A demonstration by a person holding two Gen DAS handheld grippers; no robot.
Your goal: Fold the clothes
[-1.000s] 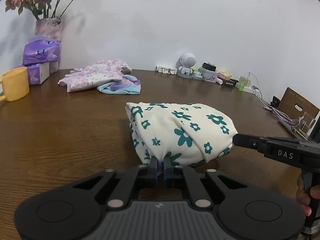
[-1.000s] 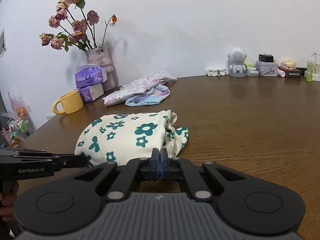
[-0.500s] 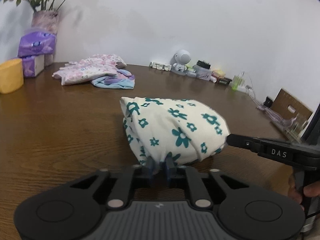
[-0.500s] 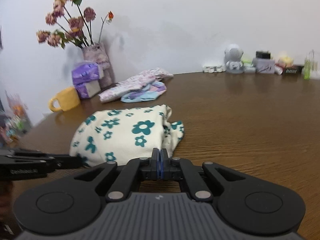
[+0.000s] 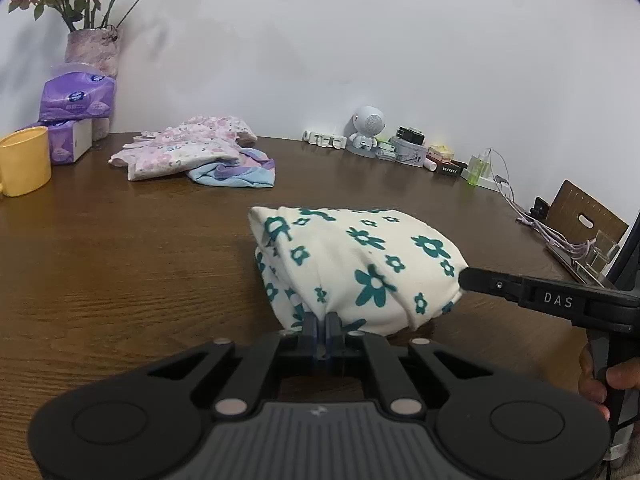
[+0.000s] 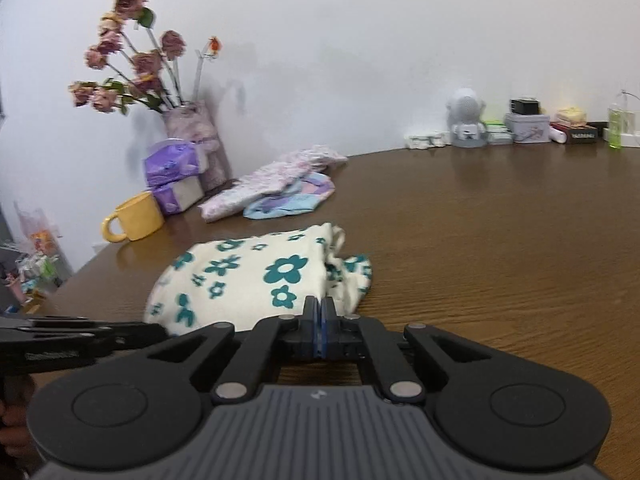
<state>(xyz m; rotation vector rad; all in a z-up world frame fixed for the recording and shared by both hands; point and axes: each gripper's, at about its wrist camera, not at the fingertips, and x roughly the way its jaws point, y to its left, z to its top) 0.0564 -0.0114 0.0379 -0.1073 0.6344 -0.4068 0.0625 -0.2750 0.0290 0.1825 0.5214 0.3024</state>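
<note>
**Both tongs closed at the near edge of the flowered garment**

At the bottom centre of my left wrist view, my left tongs have just been closing, and their jaws now stand together, pinching a fold at the near hem of the cream cloth garment with teal flowers. In my right wrist view, my right tongs sit at bottom centre with their jaws pressed together; the garment's edge lies just beyond the tips, and I cannot tell whether any cloth is caught between them. From the left view those right tongs reach in from the right edge, their tip touching the garment's right side.

The garment is a folded bundle resting on the brown wooden table, in the middle of both views.

Farther back, toward the upper left, a pink floral cloth lies heaped on a blue and purple cloth. Left of them stand a yellow mug, purple tissue packs and a vase of dried roses against the white wall. Along the far table edge at upper right sits a small white round-headed robot figure among small boxes.
</note>
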